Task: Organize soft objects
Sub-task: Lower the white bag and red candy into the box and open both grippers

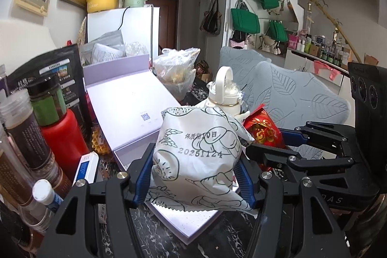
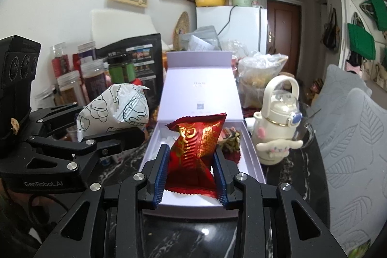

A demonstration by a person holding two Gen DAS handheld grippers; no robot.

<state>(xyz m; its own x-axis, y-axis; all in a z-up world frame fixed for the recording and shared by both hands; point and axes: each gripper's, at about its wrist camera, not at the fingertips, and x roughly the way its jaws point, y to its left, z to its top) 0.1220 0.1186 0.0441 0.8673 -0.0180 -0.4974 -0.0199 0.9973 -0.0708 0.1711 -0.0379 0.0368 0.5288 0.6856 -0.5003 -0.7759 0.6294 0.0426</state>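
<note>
- Left wrist view: the left gripper (image 1: 193,175) sits at the bottom centre of the frame, its blue-padded fingers (image 1: 142,175) clenched on either side of a white packet (image 1: 196,156) printed with black line drawings and a date stamp.
- The white packet stands upright between the pads, its serrated lower edge hanging just above the near corner of the lilac box (image 1: 183,221).
- Just right of it in the same frame, the right gripper (image 1: 278,144) reaches in from the right edge, grasping a red packet (image 1: 262,129) with gold print.
- Behind both packets stands a white bottle (image 1: 223,93) with a loop handle; at the left edge of the frame a row of jars (image 1: 26,134) and a red container (image 1: 64,137) crowd together.
- Right wrist view: the right gripper (image 2: 191,175) is at the bottom centre, pads pressed into the sides of the red packet (image 2: 196,146), which is creased and pinched at its waist.
- The red packet hangs over the open tray of the lilac box (image 2: 251,156), whose lid (image 2: 200,88) stands raised behind it; some dark wrapped pieces (image 2: 231,142) lie in the tray to the right.
- In the left middle of this frame the left gripper (image 2: 116,134) holds the white packet (image 2: 113,110) up beside the box.
- The white bottle (image 2: 278,125), with a plush character on its front, stands on the dark marble table (image 2: 290,185) just right of the box.
</note>
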